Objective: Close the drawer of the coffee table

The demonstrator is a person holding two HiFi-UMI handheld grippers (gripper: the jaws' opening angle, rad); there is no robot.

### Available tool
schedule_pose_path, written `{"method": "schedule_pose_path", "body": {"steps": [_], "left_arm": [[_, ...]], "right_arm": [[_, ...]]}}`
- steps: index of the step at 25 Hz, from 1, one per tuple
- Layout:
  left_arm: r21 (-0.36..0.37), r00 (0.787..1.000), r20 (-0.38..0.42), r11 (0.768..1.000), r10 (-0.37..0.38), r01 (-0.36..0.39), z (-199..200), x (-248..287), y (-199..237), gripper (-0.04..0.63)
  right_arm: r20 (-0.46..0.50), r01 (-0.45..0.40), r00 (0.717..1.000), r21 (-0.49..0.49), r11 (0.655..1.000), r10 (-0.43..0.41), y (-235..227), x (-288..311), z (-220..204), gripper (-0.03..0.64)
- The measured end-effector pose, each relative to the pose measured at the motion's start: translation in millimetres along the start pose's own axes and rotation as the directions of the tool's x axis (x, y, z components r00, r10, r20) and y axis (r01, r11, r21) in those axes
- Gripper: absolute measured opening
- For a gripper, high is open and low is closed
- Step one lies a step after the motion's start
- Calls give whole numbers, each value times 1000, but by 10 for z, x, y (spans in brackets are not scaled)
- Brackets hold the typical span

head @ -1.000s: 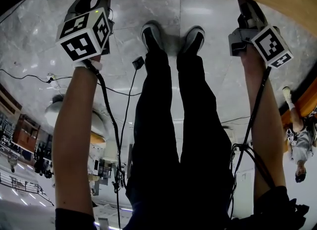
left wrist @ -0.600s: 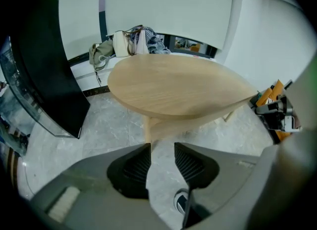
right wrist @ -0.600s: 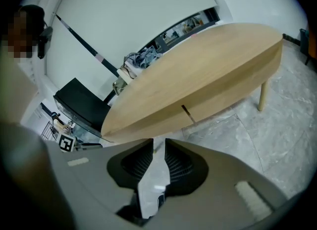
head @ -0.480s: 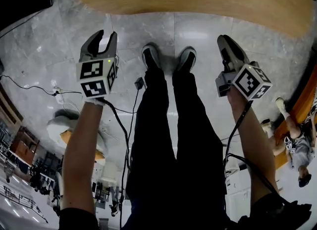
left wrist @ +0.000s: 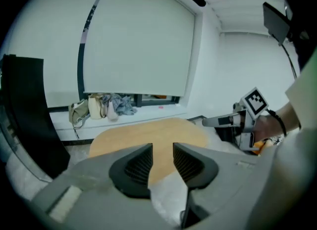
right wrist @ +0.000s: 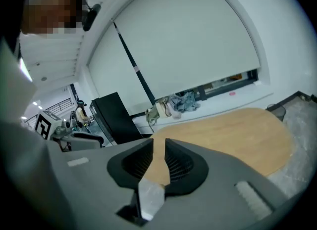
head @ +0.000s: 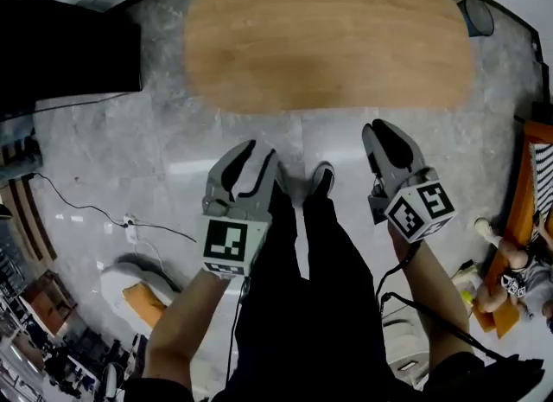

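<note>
My left gripper (head: pixel 252 151) hangs above the marble floor (head: pixel 112 158), jaws a narrow gap apart, just closed further, nothing between them. The oval wooden coffee table (head: pixel 328 37) lies ahead, untouched; its drawer is out of view. My right gripper (head: pixel 386 132): narrow gap, empty.

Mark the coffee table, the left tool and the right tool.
coffee table (head: pixel 328 37), head view, bare wooden top.
left tool (left wrist: pixel 162 147), left gripper view, midway between its fingertips.
right tool (right wrist: pixel 159 142), right gripper view, midway between its fingertips.
</note>
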State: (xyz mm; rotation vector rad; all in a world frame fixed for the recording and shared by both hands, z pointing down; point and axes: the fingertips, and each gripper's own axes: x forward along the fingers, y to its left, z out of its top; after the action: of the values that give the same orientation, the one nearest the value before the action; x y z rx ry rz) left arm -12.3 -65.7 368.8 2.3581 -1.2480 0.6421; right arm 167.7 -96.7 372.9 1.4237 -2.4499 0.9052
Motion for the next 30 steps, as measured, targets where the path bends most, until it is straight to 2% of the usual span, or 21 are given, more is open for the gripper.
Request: {"method": "schedule_pose_path", "body": {"steps": [4,7,10,13,16,21,30], "left_arm": [[-2,997,82,1000,-5,5,686,-493,-317,121],[-46,988,156,999,12,-5,1135,-860,-338,107],[-86,973,226,996,42,-24,1483,-1297,-315,107],[-103,954,292,994,67,-39,1744,-1717,-329,106],[-99,934,349,994,75,-43,1960,-2014,-380,106],[-65,915,400,997,59,-35,2135,-2315,-437,106],[-22,873,481,997,80,-79,2349,-2569,-408,107]], "right_arm": [[81,-9,997,-8,1000,9,414,-452,598,76],[135,-44,990,-21,999,47,794,-707,931,75],[176,-89,979,-90,992,104,1272,-944,1202,21],[219,-115,964,-177,977,153,1674,-1160,1477,0],[256,-111,950,-254,961,177,1906,-1332,1741,0],[273,-71,948,-318,945,163,2139,-1535,1950,-2],[368,-43,913,-345,938,178,2431,-1802,2198,-2]]}}
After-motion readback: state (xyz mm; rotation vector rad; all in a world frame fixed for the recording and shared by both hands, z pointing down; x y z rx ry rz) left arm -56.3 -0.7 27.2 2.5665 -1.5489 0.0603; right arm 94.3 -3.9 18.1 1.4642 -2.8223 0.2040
